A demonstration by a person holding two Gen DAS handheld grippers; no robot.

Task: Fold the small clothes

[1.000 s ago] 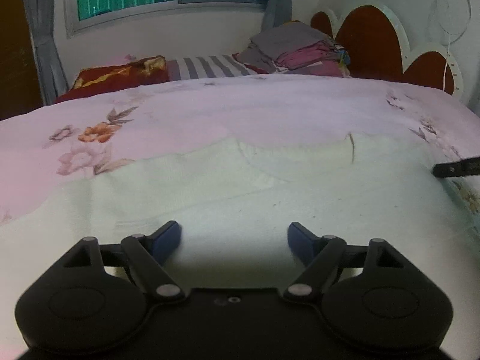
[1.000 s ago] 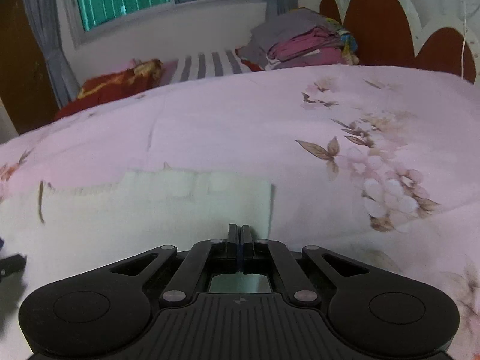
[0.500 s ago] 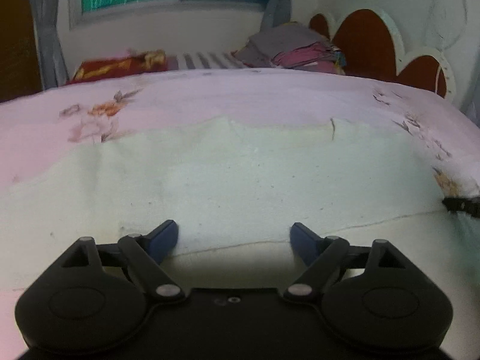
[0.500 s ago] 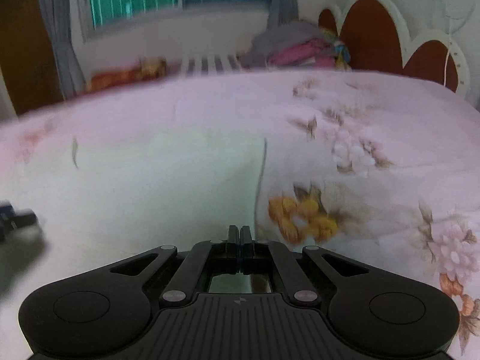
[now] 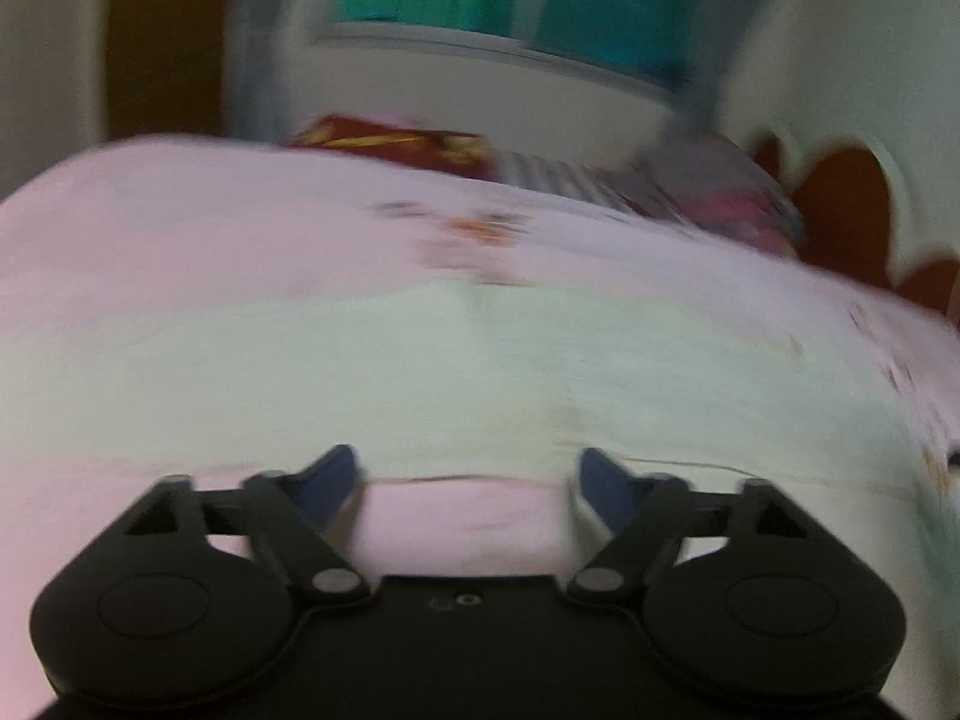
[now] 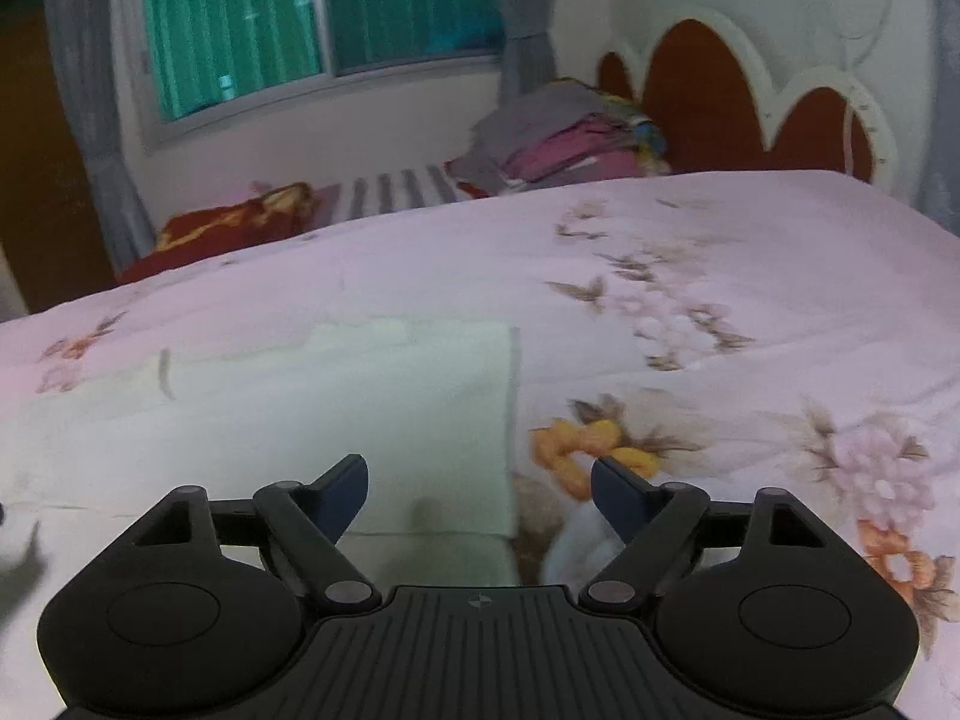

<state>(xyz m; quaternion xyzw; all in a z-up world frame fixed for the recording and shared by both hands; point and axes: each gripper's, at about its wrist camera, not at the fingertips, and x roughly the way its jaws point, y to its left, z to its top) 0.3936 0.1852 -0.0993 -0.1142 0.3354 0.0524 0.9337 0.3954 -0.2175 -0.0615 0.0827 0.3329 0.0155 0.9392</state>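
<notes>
Fold step under way: both hand-held grippers, right (image 6: 480, 480) and left (image 5: 465, 477), spread wide over pale white knitted garment (image 6: 360, 420); regrasping next.

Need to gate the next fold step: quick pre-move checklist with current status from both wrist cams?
1. Right gripper released: ok, fingers spread wide, nothing between them.
2. Left gripper free: ok, fingers apart, no cloth pinched.
3. White garment lying flat on the pink floral bedspread: ok in the right view, its right edge straight with a folded layer at the near end.
4. Garment's near edge in the left view: cannot tell if it is neat, the picture is motion-blurred.
5. Grasp point for next fold: cannot tell, no corner sits between either pair of fingers.
6. Pile of folded clothes at the headboard clear of the garment: ok.
</notes>
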